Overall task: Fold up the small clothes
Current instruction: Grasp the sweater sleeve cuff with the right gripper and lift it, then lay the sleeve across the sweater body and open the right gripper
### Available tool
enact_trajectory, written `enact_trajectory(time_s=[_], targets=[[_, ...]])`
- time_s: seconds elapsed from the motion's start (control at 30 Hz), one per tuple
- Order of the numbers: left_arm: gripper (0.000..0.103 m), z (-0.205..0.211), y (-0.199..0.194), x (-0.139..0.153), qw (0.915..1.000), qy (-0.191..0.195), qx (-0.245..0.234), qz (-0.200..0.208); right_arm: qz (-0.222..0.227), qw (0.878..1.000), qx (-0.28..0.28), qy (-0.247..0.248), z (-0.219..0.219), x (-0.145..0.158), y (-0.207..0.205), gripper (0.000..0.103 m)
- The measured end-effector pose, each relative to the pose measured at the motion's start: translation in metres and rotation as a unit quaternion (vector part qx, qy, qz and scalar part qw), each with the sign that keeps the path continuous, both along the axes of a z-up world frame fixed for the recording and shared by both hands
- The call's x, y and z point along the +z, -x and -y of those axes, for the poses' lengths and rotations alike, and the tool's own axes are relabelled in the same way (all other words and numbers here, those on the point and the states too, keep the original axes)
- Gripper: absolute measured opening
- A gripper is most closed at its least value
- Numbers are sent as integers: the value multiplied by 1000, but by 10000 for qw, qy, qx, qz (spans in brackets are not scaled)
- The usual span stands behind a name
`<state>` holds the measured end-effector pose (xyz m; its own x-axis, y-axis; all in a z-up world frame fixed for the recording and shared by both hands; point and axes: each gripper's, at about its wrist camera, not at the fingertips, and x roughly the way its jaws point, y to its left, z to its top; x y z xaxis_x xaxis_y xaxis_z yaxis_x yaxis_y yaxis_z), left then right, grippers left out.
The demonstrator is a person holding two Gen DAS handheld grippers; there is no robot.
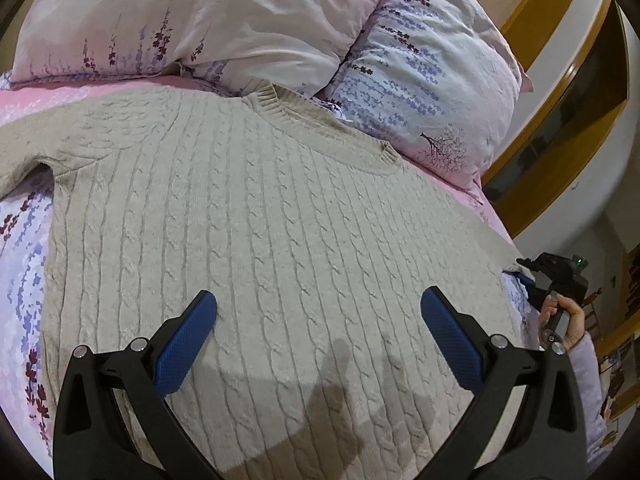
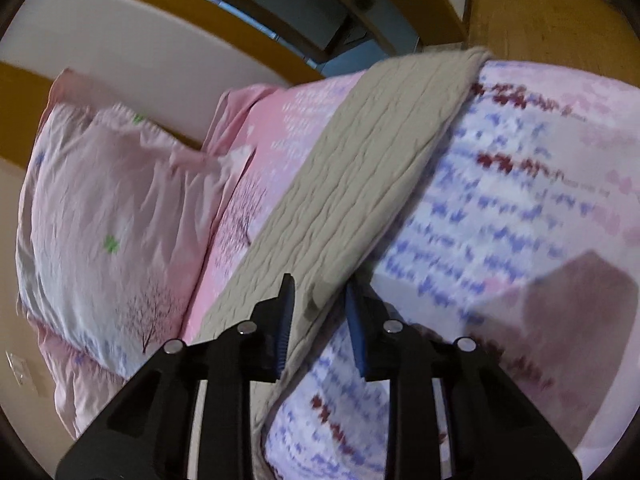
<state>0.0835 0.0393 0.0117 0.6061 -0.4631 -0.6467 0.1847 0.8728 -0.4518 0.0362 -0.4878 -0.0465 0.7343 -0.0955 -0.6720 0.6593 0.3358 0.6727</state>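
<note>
Left wrist view shows the sweater (image 1: 256, 216), a beige cable-knit one, lying flat on the bed (image 1: 24, 248) with its ribbed neckline toward the far end and 1 sleeve stretching off to the left. Its body fills the middle of the picture. Above its near part hangs the left gripper (image 1: 318, 312), its jaws spread wide with nothing between them; the blue pads (image 1: 186, 340) cast a shadow on the knit below. At the right edge of the sweater sits the right gripper (image 1: 532, 276), held by the person's hand (image 1: 568, 320).

From the right wrist view, the right gripper (image 2: 320, 308) has its jaws pinching the near end of the sweater's right sleeve (image 2: 360, 184), which runs away diagonally toward the far right across the floral bedcover (image 2: 520, 200); this view is blurred.

Beyond the neckline lie 2 pillows (image 1: 420, 80) in pale floral cases, and behind them a wooden headboard (image 1: 560, 92).
</note>
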Motion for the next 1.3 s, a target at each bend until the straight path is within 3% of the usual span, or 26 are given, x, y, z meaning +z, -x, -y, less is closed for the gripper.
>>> enact_trajectory(time_s=[0.03, 0.07, 0.17, 0.33, 0.4, 0.53, 0.6, 0.7, 0.8, 0.87, 0.9, 0.93, 1.03, 1.1, 1.13, 1.2, 1.3], targets=[[102, -1, 0, 0, 10000, 39, 4, -9, -38, 9999, -55, 84, 3, 1, 0, 11], [102, -2, 0, 0, 10000, 73, 1, -10, -53, 9999, -50, 139, 5, 3, -1, 9], [102, -4, 1, 1, 9999, 127, -4, 16, 152, 9989, 67, 444, 1, 22, -3, 9], [102, -4, 1, 0, 9999, 164, -3, 22, 880, 9892, 541, 1036, -28, 73, -11, 8], [102, -4, 1, 0, 9999, 161, 3, 21, 1167, 9819, 862, 1214, -48, 90, -17, 8], [102, -4, 1, 0, 9999, 146, 16, 25, 1635, 9529, 2045, 1529, -119, 114, -41, 8], [102, -5, 1, 1, 9999, 141, 37, 21, 1563, 9384, 2658, 1560, -155, 111, -58, 9], [102, -5, 2, 3, 9999, 135, 67, 25, 1062, 9166, 3567, 1463, -213, 80, -85, 9], [102, -7, 4, 6, 9999, 127, 73, 37, 219, 8972, 4178, 1413, -258, 35, -104, 15], [102, -8, 7, 8, 9999, 109, 68, 85, 16, 8938, 4331, 1165, -267, 25, -101, 27], [102, -9, 7, 10, 9998, 94, 70, 131, 8, 8927, 4389, 1025, -268, 22, -98, 43], [102, -10, 8, 12, 9998, 84, 73, 161, 40, 8937, 4384, 957, -266, 24, -88, 55], [102, -13, 8, 13, 9997, 122, 83, 202, 310, 9057, 4132, 892, -247, 44, -64, 59], [102, -16, 7, 12, 9996, 196, 91, 173, 476, 9259, 3679, 710, -223, 52, -45, 60], [102, -16, 6, 11, 9996, 230, 96, 146, 475, 9427, 3259, 532, -202, 54, -35, 60], [102, -18, 4, 8, 9994, 335, 78, 66, 224, 9690, 2443, 300, -162, 46, -17, 59], [102, -20, 2, 5, 9988, 490, 23, -77, -157, 9847, 1734, -42, -125, 31, -6, 57]])
